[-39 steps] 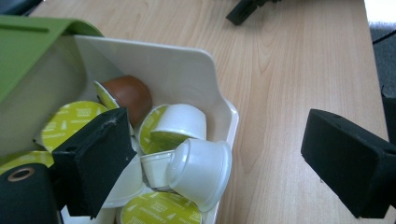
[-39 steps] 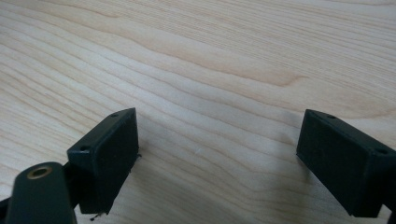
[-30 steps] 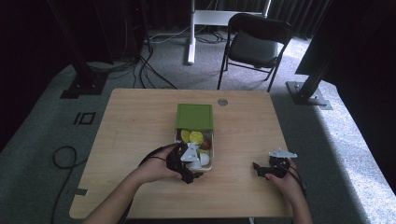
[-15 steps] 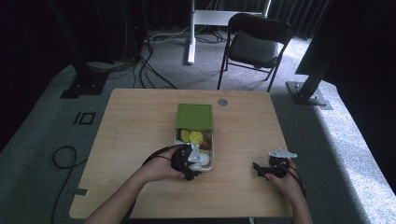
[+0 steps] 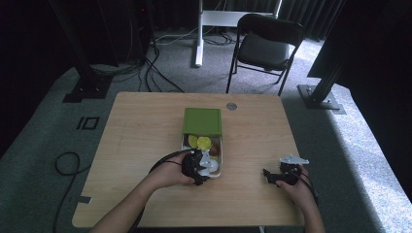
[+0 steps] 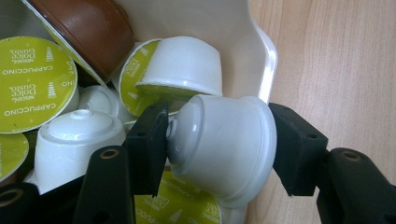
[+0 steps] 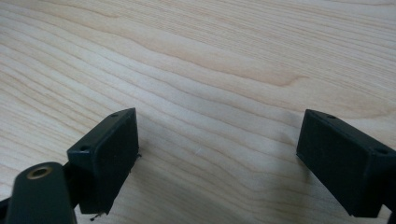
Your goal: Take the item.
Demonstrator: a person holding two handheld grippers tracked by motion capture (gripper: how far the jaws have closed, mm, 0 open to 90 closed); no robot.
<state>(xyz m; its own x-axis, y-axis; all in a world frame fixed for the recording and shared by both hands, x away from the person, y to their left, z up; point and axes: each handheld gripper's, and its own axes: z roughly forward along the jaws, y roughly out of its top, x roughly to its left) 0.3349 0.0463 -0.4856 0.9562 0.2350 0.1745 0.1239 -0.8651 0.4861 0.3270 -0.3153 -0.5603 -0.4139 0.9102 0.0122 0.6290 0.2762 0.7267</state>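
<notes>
So my left gripper (image 6: 219, 149) just closed on a white pod (image 6: 224, 149) at the tray's (image 6: 261, 51) near corner, lying sideways, axis jaw to jaw, nub toward the left pad. Right gripper (image 7: 217, 158) gapes over bare table (image 7: 224, 56).

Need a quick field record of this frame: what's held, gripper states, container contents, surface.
surface: wooden table
container: white tray with a green lid lying at its far end
contents: white, brown and green-foiled coffee capsules, some labelled cappuccino
left gripper: jaws have just been closing, fingers now pressed on a white capsule at the tray's near edge, lying on its side
right gripper: open, nothing between the fingers, over bare table to the tray's right
</notes>
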